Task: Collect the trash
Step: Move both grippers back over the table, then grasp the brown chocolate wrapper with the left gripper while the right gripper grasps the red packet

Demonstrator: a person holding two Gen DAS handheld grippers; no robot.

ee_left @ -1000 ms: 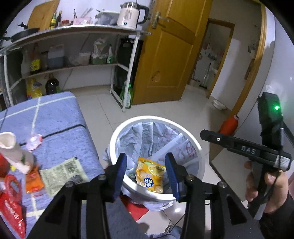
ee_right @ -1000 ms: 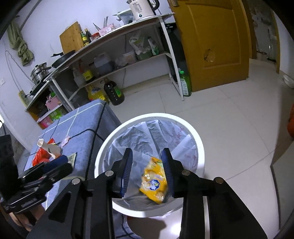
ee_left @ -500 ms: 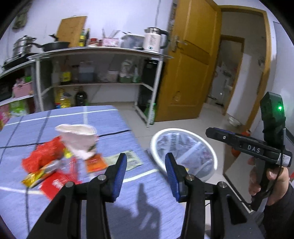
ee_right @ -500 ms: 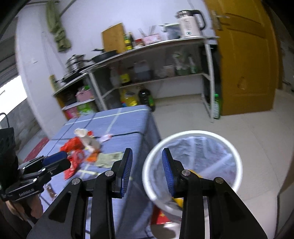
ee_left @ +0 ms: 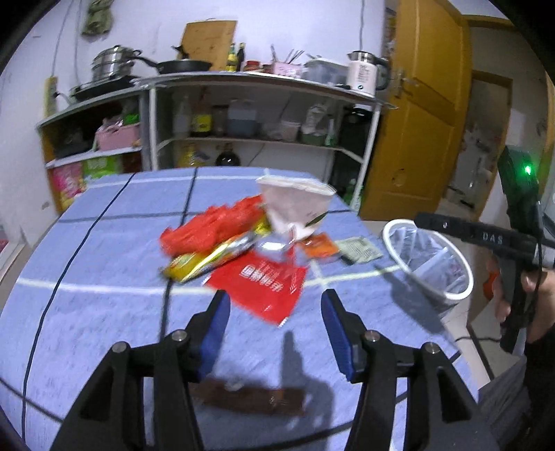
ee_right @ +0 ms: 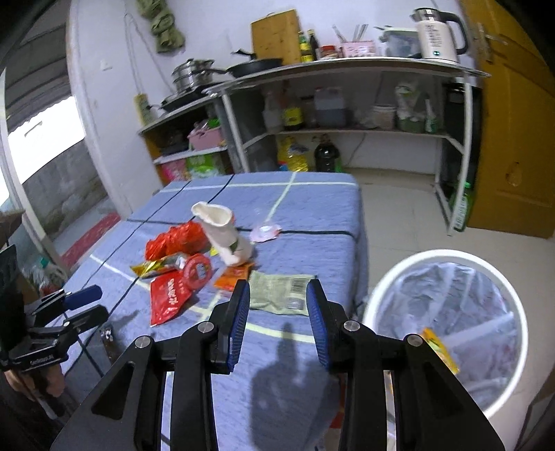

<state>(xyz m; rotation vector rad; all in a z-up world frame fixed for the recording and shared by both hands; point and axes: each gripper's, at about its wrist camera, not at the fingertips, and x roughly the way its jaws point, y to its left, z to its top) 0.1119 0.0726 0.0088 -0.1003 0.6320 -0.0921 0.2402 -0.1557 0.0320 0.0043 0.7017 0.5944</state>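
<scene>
Trash lies in a heap on the blue-clothed table (ee_left: 104, 312): a flat red packet (ee_left: 263, 281), a yellow wrapper (ee_left: 208, 258), a crumpled red bag (ee_left: 211, 225), a white paper cup (ee_left: 295, 204), an orange sachet (ee_left: 319, 244) and a grey-green packet (ee_right: 281, 291). A brown wrapper (ee_left: 249, 397) lies closest, under my left gripper (ee_left: 274, 305), whose jaws are opening with nothing between them. My right gripper (ee_right: 277, 295) hovers open and empty over the table's edge, near the grey-green packet. The white bin (ee_right: 381, 288) holds a yellow packet (ee_right: 438, 348).
The bin stands on the tiled floor off the table's right edge. Behind the table are metal shelves (ee_right: 347, 66) with pans, bottles and a kettle (ee_right: 437, 31). A yellow door (ee_left: 416, 138) is at the right. A hand (ee_left: 534, 305) holds the right gripper (ee_left: 421, 219).
Both grippers have swung left from above the bin to over the table. The yellow packet stays in the bin. My left jaws stand wider than before.
</scene>
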